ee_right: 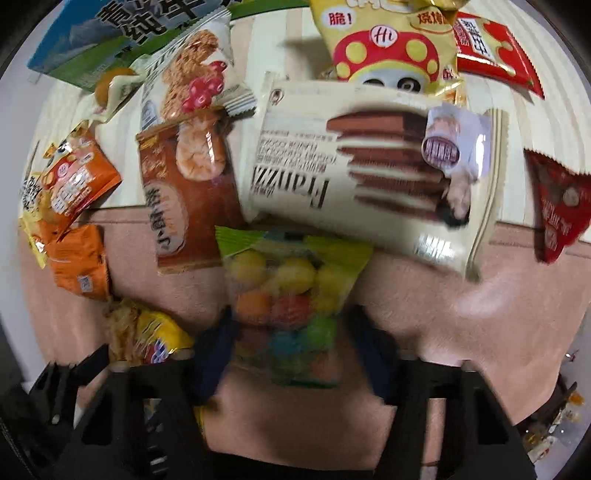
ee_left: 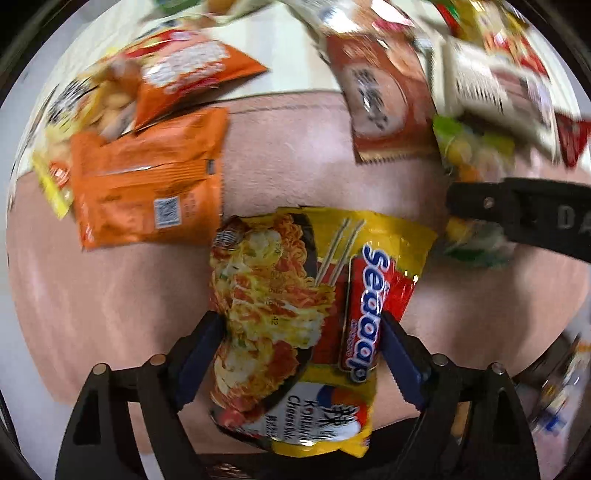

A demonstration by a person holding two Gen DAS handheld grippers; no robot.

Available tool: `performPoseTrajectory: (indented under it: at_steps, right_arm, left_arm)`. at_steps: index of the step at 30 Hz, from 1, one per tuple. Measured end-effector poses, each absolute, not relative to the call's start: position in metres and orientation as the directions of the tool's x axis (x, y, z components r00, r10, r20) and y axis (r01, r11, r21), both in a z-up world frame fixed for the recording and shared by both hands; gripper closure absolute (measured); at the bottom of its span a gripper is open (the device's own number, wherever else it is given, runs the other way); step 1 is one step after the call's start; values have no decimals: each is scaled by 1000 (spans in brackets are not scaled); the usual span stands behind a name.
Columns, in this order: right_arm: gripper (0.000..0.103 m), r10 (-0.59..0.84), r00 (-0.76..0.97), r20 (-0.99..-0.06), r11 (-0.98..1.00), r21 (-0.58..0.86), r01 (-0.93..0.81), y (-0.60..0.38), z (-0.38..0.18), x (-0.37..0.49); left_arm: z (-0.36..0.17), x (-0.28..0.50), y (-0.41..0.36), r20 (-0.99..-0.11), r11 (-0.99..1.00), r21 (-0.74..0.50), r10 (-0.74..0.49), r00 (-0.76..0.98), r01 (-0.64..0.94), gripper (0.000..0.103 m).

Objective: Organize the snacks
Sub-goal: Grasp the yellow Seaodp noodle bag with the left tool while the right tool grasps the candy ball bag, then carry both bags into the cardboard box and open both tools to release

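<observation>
My left gripper [ee_left: 301, 332] is shut on a yellow Sedaap noodle packet [ee_left: 295, 314] and holds it over the pink mat [ee_left: 129, 314]. My right gripper [ee_right: 291, 332] is shut on a clear bag of coloured candy balls [ee_right: 291, 291], also over the mat [ee_right: 461, 314]. The candy bag [ee_left: 469, 155] and the right gripper's finger [ee_left: 517, 214] show at the right of the left wrist view. The noodle packet [ee_right: 155, 332] shows at the lower left of the right wrist view.
Orange snack packs [ee_left: 147, 184] lie at the mat's left edge. A brown shrimp-cracker pack [ee_right: 184, 192], a cream wafer pack [ee_right: 369, 162], a mushroom chip bag [ee_right: 388, 40], red packets [ee_right: 561, 206] and a milk carton [ee_right: 110, 33] crowd the cream table beyond.
</observation>
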State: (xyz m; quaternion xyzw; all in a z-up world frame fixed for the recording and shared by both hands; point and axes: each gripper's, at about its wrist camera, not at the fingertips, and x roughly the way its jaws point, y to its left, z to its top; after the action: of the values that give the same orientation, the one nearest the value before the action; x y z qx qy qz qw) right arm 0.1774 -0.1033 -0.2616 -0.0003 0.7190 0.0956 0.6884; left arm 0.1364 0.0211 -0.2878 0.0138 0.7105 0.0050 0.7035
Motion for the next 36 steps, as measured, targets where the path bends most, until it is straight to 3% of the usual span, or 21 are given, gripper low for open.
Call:
performPoseTrajectory:
  at_steps: [10, 14, 19, 22, 25, 30, 36]
  right_arm:
    - [51, 58, -122, -991, 991, 72, -115, -140, -250, 124]
    - [39, 128, -103, -987, 992, 128, -1, -142, -254, 127]
    - [38, 142, -78, -987, 988, 137, 65, -153, -260, 130]
    - [49, 110, -63, -992, 992, 106, 66, -146, -269, 138]
    - [52, 113, -51, -992, 993, 111, 44, -150, -268, 130]
    - [53, 154, -27, -988, 988, 153, 22, -151, -247, 107]
    - [53, 255, 46, -966, 967, 255, -8, -169, -183, 105]
  left_arm:
    - [-257, 169, 90, -992, 986, -122, -120, 26, -114, 20]
    - [-256, 174, 96, -994, 994, -103, -104, -30, -23, 17]
    - [-266, 161, 103, -991, 993, -101, -95, -93, 67, 14]
    - [-262, 163, 111, -994, 995, -86, -82, -68, 59, 17]
    - [-255, 150, 100, -998, 998, -46, -44, -37, 39, 18]
    - [-218, 143, 100, -998, 998, -59, -59, 15, -2, 18]
    - [-126, 145, 133, -981, 988, -140, -130, 147, -61, 18]
